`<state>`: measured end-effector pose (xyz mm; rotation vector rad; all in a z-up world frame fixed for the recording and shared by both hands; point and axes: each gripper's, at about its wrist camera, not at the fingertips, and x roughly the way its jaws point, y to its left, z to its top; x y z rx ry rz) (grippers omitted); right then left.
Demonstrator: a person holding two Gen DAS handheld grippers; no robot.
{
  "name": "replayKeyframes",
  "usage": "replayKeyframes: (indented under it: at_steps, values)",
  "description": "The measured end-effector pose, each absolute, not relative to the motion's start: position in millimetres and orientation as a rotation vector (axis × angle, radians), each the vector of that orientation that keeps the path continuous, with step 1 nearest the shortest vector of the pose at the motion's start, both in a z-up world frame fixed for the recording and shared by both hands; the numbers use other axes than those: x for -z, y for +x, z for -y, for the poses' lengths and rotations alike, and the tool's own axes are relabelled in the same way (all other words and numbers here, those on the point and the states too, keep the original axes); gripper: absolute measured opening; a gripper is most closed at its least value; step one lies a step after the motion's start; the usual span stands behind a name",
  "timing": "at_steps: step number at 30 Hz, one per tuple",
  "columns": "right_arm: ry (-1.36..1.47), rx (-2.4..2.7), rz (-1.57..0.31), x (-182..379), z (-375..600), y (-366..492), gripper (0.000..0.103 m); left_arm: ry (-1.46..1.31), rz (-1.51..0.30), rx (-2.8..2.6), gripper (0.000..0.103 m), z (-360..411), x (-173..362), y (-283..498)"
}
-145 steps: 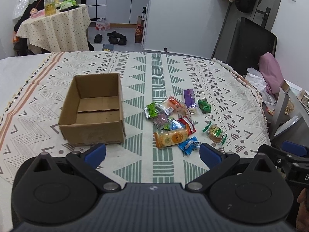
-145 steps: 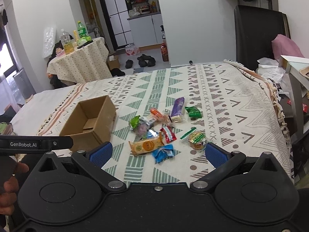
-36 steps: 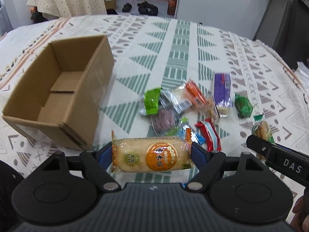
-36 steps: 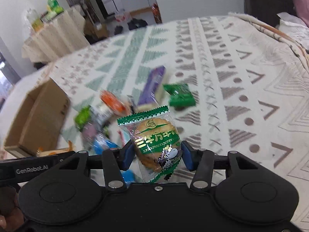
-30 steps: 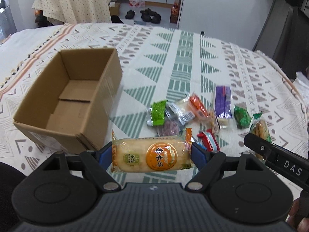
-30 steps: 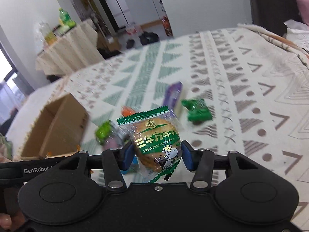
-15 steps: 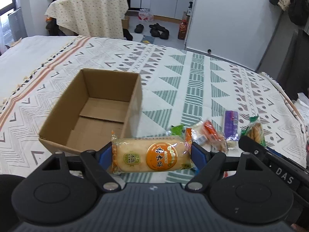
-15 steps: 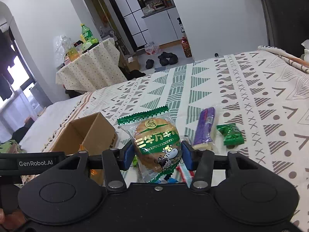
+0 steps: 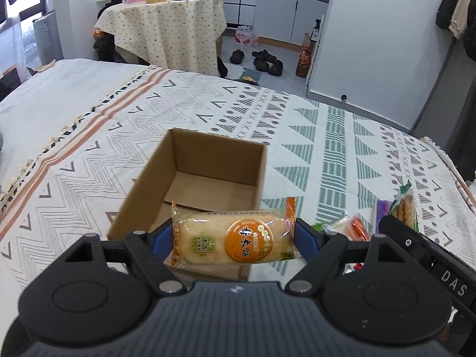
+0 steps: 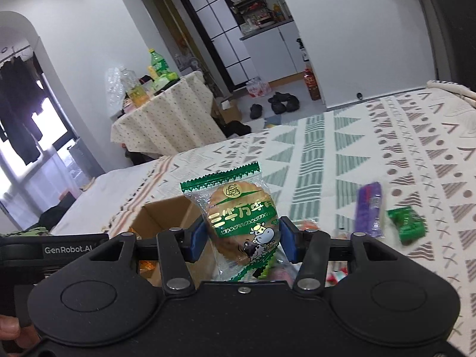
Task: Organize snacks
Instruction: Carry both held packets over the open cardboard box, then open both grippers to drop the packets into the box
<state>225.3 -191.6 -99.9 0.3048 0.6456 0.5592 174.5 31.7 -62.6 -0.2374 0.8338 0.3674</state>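
My left gripper is shut on a long orange-labelled rice cake packet and holds it crosswise above the near wall of an open cardboard box. The box is empty inside. My right gripper is shut on a green-trimmed round biscuit packet, held upright in the air. The cardboard box lies below and left of it in the right wrist view. The biscuit packet and right gripper arm also show at the right edge of the left wrist view.
Loose snacks lie on the patterned bedspread: a purple bar, a green packet, an orange packet. A cloth-covered table with bottles stands beyond the bed. Shoes lie on the floor.
Both grippers have risen and swung left toward the box, each keeping its packet. The box now sits directly ahead of the left gripper; the snack pile has slid to the right.
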Motion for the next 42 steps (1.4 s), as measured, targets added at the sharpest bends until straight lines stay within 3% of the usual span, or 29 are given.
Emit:
replayKeyframes:
  at_steps: [25,42]
  values:
    - [0.27,-0.653,-0.665,107,126,228,0.05,-0.37,-0.907,-0.409,0.081,-113,107,203]
    - [0.253,-0.729,-0.661,100,86,228,0.05,-0.352,-0.949,-0.443,0.087,-133,91,185]
